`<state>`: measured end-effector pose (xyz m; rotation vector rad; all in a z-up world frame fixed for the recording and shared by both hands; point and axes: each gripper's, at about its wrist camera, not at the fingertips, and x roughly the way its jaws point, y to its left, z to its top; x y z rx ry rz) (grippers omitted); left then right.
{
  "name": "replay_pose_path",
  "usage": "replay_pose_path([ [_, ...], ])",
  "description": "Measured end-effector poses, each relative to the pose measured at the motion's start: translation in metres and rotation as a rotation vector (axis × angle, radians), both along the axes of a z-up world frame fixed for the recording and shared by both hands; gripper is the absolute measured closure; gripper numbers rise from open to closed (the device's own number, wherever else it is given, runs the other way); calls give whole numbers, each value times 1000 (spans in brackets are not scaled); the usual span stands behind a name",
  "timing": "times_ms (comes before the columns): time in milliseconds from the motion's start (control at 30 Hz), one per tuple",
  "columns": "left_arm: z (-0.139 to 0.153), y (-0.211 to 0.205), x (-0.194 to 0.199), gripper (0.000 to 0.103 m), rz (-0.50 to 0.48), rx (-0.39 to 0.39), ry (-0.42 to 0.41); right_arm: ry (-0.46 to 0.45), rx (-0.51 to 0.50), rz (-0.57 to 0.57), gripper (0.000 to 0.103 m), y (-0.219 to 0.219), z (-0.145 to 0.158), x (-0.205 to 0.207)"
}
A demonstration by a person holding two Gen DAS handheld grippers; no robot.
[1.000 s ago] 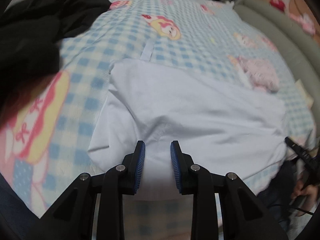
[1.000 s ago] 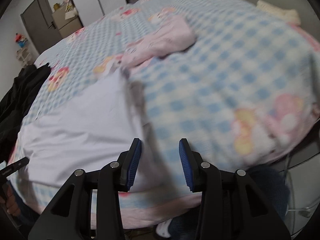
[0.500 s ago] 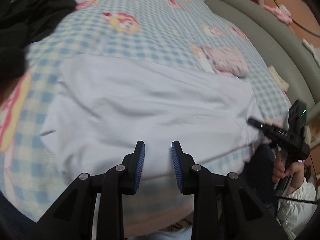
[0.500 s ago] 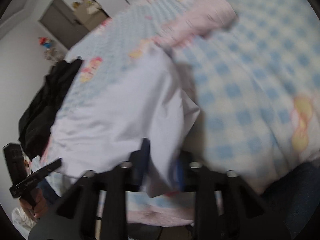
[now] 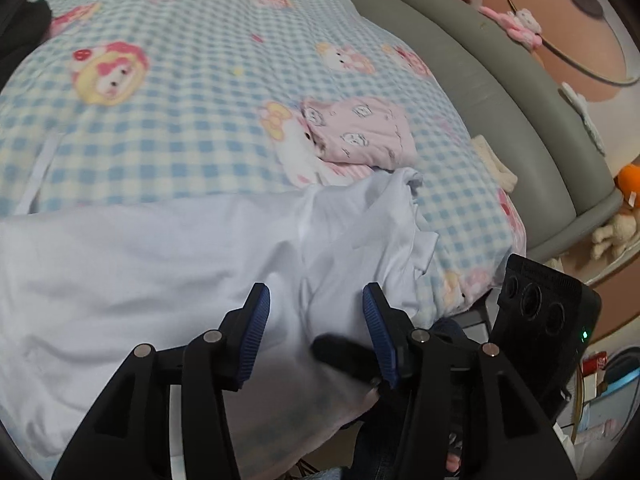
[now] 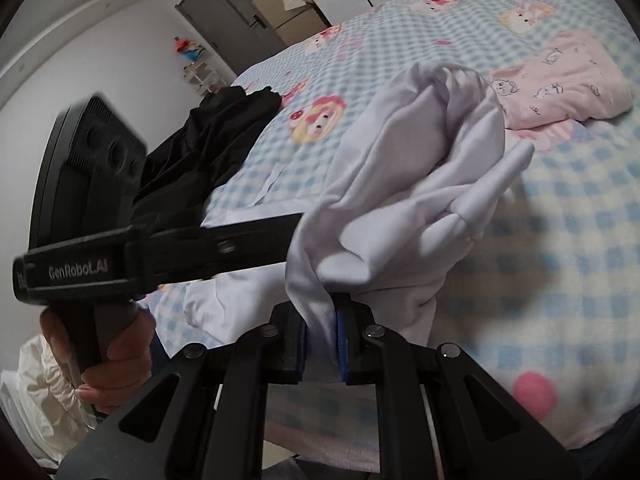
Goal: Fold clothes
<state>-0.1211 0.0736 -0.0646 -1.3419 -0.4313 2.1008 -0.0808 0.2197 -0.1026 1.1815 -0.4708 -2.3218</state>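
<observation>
Both claws sit over the white garment [image 5: 160, 280]: right gripper [image 6: 321, 334] pinches its bunched end, while left gripper [image 5: 316, 334], jaws opening and empty, hovers just beside the same end.

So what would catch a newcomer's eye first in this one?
The white cotton garment, bunched and lifted off the blue checked cartoon blanket, pinched in the right gripper. Beyond it lies a folded pink printed garment; the left gripper hovers, jaws opening, gripping nothing.

White walls [image 6: 120, 60], grey door [image 6: 224, 20], checked bedspread [image 5: 200, 140], grey padded bed frame [image 5: 500, 100]
</observation>
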Motion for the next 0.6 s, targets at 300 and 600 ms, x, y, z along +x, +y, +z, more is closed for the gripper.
replay_pose_path([
  [300,-5,11,2,53,-74,37,16,3,-14,-4,92,-1,-10,-1],
  [600,-26,28,2,77,-35,-119,-5,-51,-6,24,89,-3,-15,5],
])
